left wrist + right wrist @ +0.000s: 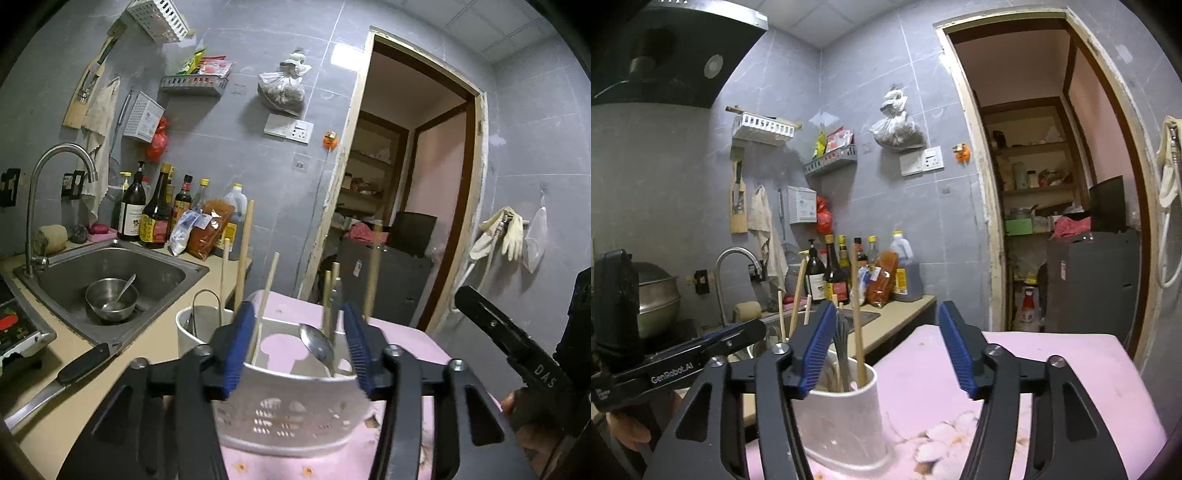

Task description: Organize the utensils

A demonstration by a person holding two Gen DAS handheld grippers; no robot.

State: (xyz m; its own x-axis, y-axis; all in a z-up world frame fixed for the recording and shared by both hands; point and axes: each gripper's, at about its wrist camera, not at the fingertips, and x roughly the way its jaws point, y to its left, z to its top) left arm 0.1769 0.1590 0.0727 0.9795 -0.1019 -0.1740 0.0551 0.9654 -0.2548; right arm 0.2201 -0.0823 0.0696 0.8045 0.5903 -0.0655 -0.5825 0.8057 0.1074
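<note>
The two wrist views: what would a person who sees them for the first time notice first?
First, the white holder standing on the pink cloth, with chopsticks and a spoon sticking up out of it. The left gripper is right in front of it with open jaws; the right gripper is also open and empty. To the left, in the sink, a steel bowl holds another spoon.

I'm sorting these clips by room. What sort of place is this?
A small home kitchen, most likely: a steel sink with its tap, sauce bottles along the counter, and a range hood.
</note>
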